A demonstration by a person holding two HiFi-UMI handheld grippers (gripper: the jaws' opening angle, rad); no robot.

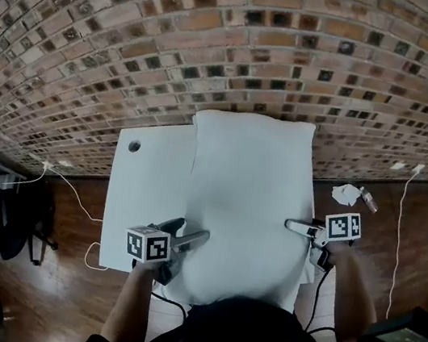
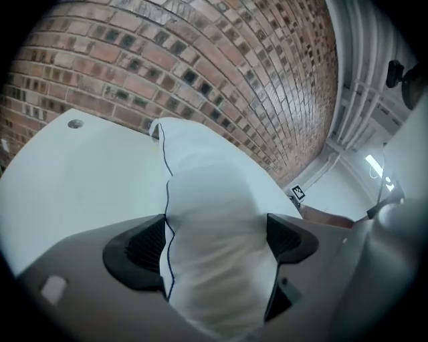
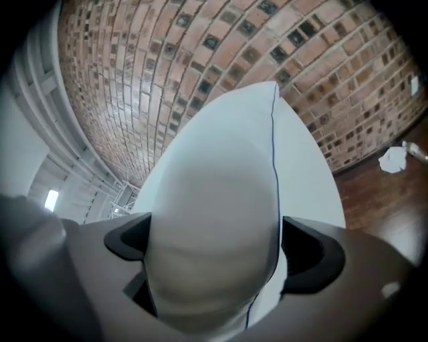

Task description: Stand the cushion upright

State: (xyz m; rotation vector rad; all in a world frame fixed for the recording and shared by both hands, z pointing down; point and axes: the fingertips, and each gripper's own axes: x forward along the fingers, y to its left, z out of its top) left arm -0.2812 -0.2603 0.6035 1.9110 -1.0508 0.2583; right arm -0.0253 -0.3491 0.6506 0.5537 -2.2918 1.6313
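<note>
No words, brands or numbers can be read anywhere; the only signs are coded square markers on the cube (image 1: pixel 148 244) of the left gripper (image 1: pixel 190 236) and the cube (image 1: pixel 344 227) of the right gripper (image 1: pixel 296 228). A small square marker (image 2: pixel 297 194) shows far off in the left gripper view; what it stands on cannot be told.

The cushion (image 1: pixel 246 196) is white with thin dark-blue piping, the table (image 1: pixel 144 195) white, the brick wall (image 1: pixel 221 36) mottled red-brown and near-black, the wooden floor (image 1: pixel 424 236) dark brown.
</note>
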